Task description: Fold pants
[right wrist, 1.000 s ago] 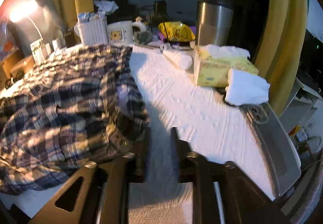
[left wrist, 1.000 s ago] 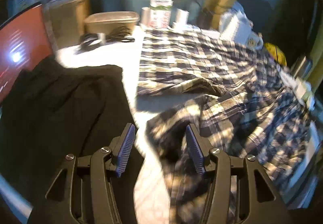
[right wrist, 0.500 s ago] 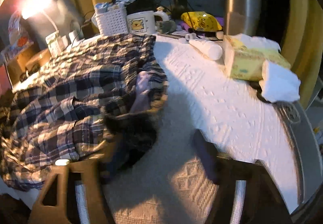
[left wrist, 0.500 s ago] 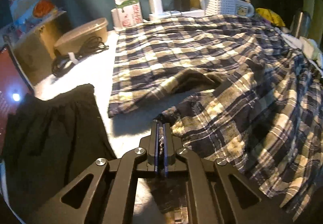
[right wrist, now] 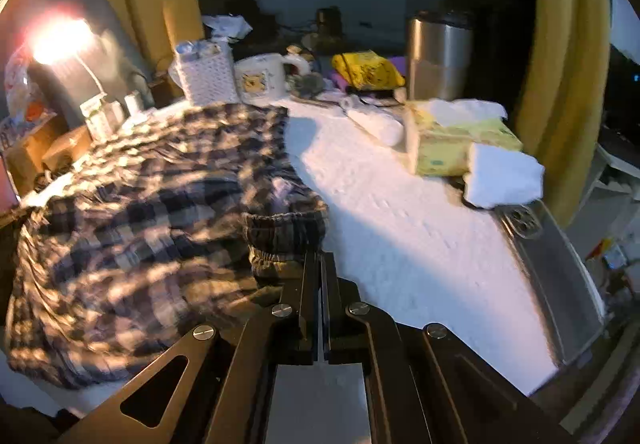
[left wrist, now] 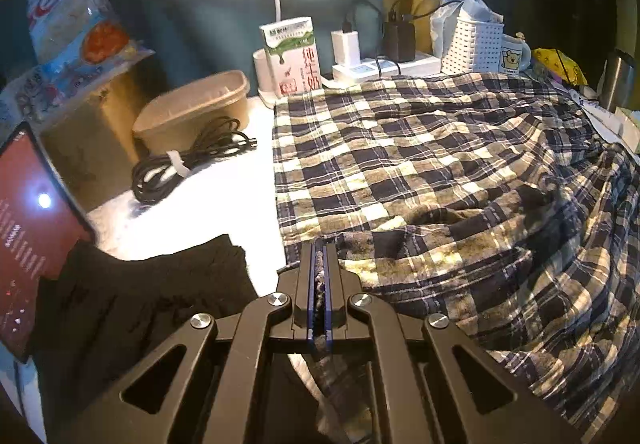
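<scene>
Plaid pants [left wrist: 440, 172] hem pinched inside left claw [left wrist: 319, 264].

left gripper [left wrist: 319, 264] sits low at the near edge of the table, jaws pressed together with a strip of the plaid pants [left wrist: 440, 172] pinched between the blue pads [left wrist: 308, 284]. right gripper [right wrist: 320, 272] is low at the near edge too, its two fingers drawn nearly together beside the elastic waistband; whether cloth is caught between them is unclear.
</scene>
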`<state>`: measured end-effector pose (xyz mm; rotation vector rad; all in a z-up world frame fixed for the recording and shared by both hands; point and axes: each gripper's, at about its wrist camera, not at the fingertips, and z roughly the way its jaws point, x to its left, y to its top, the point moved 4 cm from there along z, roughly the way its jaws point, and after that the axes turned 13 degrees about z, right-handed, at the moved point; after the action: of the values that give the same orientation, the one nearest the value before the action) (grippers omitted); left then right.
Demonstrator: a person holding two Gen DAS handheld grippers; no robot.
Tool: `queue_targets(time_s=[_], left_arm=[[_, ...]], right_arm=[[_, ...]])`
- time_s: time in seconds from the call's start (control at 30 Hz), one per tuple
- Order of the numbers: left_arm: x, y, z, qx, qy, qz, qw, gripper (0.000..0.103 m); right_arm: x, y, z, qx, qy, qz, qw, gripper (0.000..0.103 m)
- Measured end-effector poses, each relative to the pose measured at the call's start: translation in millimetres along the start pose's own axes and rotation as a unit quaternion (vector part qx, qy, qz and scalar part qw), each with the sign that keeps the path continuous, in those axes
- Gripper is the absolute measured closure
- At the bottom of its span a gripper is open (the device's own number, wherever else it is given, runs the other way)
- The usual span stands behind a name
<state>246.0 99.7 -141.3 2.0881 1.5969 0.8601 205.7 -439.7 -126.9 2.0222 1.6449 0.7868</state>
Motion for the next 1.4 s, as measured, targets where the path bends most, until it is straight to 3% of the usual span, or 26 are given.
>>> queue_targets(time_s=[0.1,0.13,0.23,0.33,0.37,0.43,0.47,0.5,0.57,0.63,0.7,0.73,0.77,0.83,1.0,1.33,1.37,1.4], left_arm=[[-1,-2,0,0.005,-0.017,-0.003,0.9998,0.097],[-1,-5,-3,0.006,-0.019,-0.003,0.9998,0.091],[4,-16,-19,-0.006,-0.016,-0.014,0.9998,0.05],[6,-25,-41,-0.022,-0.015,-0.028,0.9992,0.048],[4,-28,-49,-0.029,-0.019,-0.034,0.9988,0.048],[-1,-31,-60,-0.035,-0.029,-0.04,0.9982,0.048],[-6,-33,-64,-0.038,-0.034,-0.043,0.9978,0.048],[-13,-36,-70,-0.041,-0.046,-0.047,0.997,0.048],[-26,-41,-76,-0.041,-0.066,-0.049,0.9958,0.048],[-41,-49,-81,-0.038,-0.082,-0.043,0.995,0.048],[-53,-58,-84,-0.031,-0.093,-0.04,0.9944,0.048],[-59,-63,-84,-0.026,-0.101,-0.038,0.9938,0.048],[-65,-67,-85,-0.021,-0.106,-0.031,0.9936,0.048],[-71,-73,-86,-0.016,-0.107,-0.027,0.9937,0.048],[-80,-80,-91,-0.016,-0.122,-0.023,0.9922,0.048],[-112,-95,-113,-0.035,-0.142,0.04,0.9885,0.048],[-114,-97,-115,-0.036,-0.144,0.045,0.9879,0.048],[-117,-100,-118,-0.039,-0.146,0.051,0.9872,0.048]], right_arm=[[-9,-15,11,0.024,-0.026,0.0,0.999,0.103],[-12,-19,12,0.028,-0.036,0.001,0.999,0.103],[-24,-24,9,0.029,-0.071,0.0,0.997,0.102],[-23,-17,-6,0.002,-0.061,-0.016,0.998,0.1],[-20,-11,-10,-0.007,-0.059,-0.028,0.998,0.094],[-9,-1,-10,-0.012,-0.045,-0.044,0.998,0.053],[-5,2,-8,-0.014,-0.035,-0.048,0.998,0.018],[2,6,-7,-0.018,-0.019,-0.054,0.998,0.015],[16,12,-1,-0.02,0.0,-0.07,0.997,0.016],[26,13,10,-0.018,0.003,-0.091,0.996,0.031],[31,10,26,-0.001,-0.005,-0.109,0.994,0.056],[32,7,35,0.008,-0.015,-0.118,0.993,0.064],[30,5,39,0.012,-0.021,-0.121,0.992,0.08],[19,8,42,0.009,-0.035,-0.097,0.995,0.088],[-15,10,34,0.018,-0.028,-0.005,0.999,0.09],[-22,-6,17,0.012,-0.04,0.014,0.999,0.089],[-23,-7,14,0.011,-0.04,0.016,0.999,0.08],[-25,-8,9,0.007,-0.042,0.021,0.999,0.064]])
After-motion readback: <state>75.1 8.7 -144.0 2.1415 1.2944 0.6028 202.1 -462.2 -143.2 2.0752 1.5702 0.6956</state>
